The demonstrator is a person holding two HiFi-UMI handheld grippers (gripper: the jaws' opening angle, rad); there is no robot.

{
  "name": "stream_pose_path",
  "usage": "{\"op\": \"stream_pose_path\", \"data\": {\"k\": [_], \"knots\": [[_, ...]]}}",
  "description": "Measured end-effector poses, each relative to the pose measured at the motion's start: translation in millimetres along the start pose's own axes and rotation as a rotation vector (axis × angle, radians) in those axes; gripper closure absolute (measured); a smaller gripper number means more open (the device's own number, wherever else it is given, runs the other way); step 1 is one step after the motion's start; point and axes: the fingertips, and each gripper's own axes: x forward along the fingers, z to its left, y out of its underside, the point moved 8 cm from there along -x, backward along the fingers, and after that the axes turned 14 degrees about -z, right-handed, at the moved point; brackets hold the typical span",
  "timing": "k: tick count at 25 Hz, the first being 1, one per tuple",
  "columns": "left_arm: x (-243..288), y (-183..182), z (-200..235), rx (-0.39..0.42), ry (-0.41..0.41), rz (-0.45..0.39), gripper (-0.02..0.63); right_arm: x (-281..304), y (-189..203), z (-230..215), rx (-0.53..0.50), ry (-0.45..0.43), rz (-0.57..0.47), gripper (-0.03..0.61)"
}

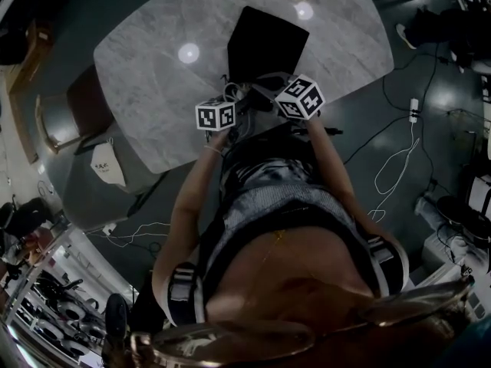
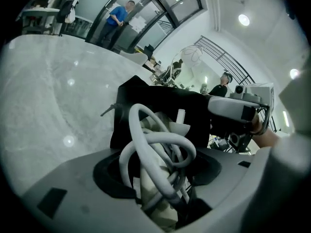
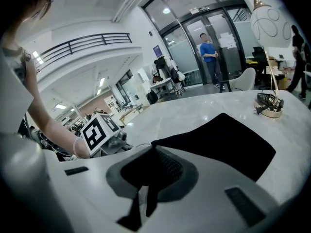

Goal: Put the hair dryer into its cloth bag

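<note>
Hair dryer point(image 2: 151, 205): we find it outside its bag, at the near edge of the marble table point(image 1: 146, 83), carried in the left gripper point(image 2: 156, 178). That gripper's jaws stand roughly half open and are closed on the bundle. This is the pale body with the white cord point(image 2: 146, 140) looped round it and the plug point(image 2: 181, 123) sticking up on the far side.

The cloth bag point(image 3: 228, 144), black, lies flat on the table just beyond the bundle and stretches away to the far side. The right gripper point(image 3: 149, 168) has its jaws all but together, pinching the bag's near edge, and a fold of black cloth rises between them. Both grippers sit close together at that near edge, the dryer to the left and the pinch to the right.

Progress, in our judgement: early.
- **Done:** the dryer is in hand and the bag's edge is taken.
- **Not done:** no part of the dryer or cord is inside the bag. We cannot tell whether the mouth is open.
- **Remaining:** part the mouth, feed in the body and cord, and release.
</note>
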Motion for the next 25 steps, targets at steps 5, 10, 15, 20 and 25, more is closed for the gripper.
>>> {"op": "stream_pose_path", "data": {"k": [5,10,15,20,25], "knots": [[11,-2,-11,0.015,-0.019,-0.056,0.347,2,5,3,0.005,-0.002,0.014,0.506],[25,-7,-17,0.009,-0.004,-0.117,0.347,0,6,0,0.003,0.008,0.012,0.506],[37,-13,-23,-0.035,0.008,-0.176,0.347,-7,2,-4,0.007,0.016,-0.005,0.506],[50,-15,-27,-0.088,-0.005,-0.196,0.347,-10,-1,-3,0.014,0.000,-0.038,0.506],[58,-11,-24,-0.151,0.024,-0.271,0.347,-9,1,1,0.019,-0.024,-0.032,0.506]]}}
